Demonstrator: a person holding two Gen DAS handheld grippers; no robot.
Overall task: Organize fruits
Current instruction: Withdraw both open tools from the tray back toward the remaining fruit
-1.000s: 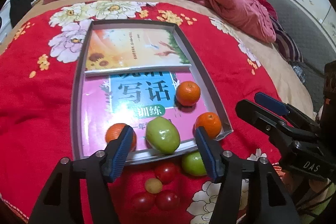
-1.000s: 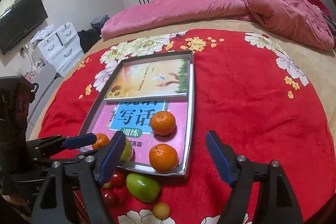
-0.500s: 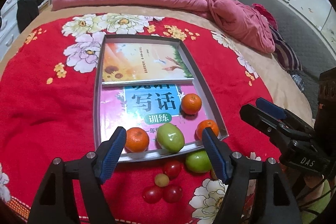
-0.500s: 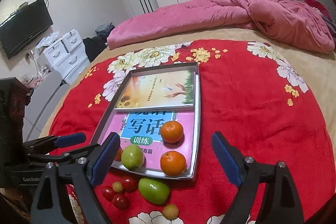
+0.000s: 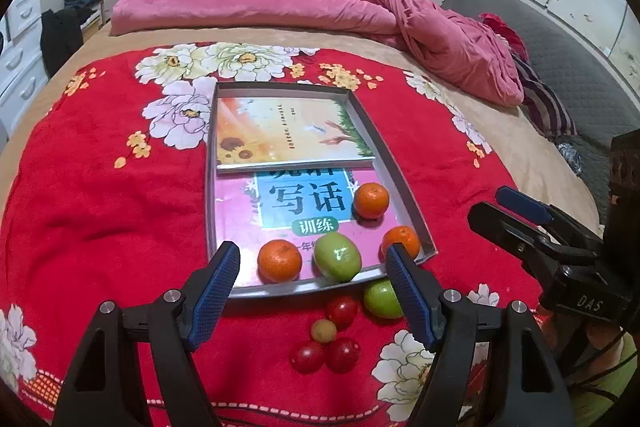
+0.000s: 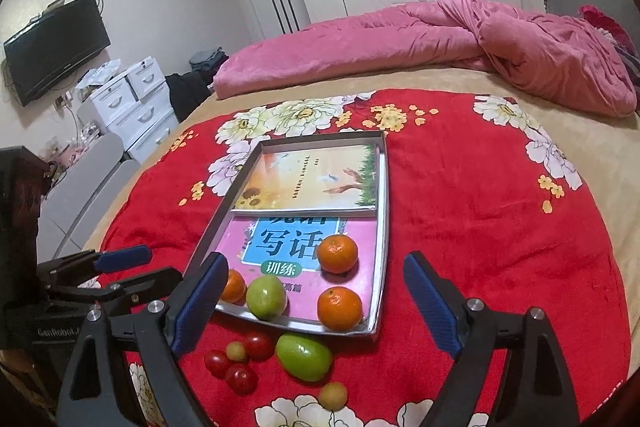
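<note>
A grey tray (image 5: pixel 404 183) (image 6: pixel 382 227) lies on the red flowered blanket with two books in it. In the tray sit three oranges (image 5: pixel 279 261) (image 6: pixel 339 308) and a green fruit (image 5: pixel 337 256) (image 6: pixel 265 297). In front of the tray on the blanket lie another green fruit (image 5: pixel 380 299) (image 6: pixel 304 356), three red cherry tomatoes (image 5: pixel 341 310) (image 6: pixel 241 378) and small yellow-green fruits (image 5: pixel 323 331) (image 6: pixel 333 395). My left gripper (image 5: pixel 312 291) is open and empty, above the tray's near edge. My right gripper (image 6: pixel 316 303) is open and empty, also short of the tray.
A pink quilt (image 5: pixel 304 3) (image 6: pixel 440 39) lies bunched at the back of the bed. White drawers (image 6: pixel 128 99) and a TV (image 6: pixel 56 63) stand to the left. The right gripper shows in the left wrist view (image 5: pixel 532 227); the left gripper shows in the right wrist view (image 6: pixel 104 271).
Both grippers have pulled back and up from the tray, still open. The fruits have not moved.
</note>
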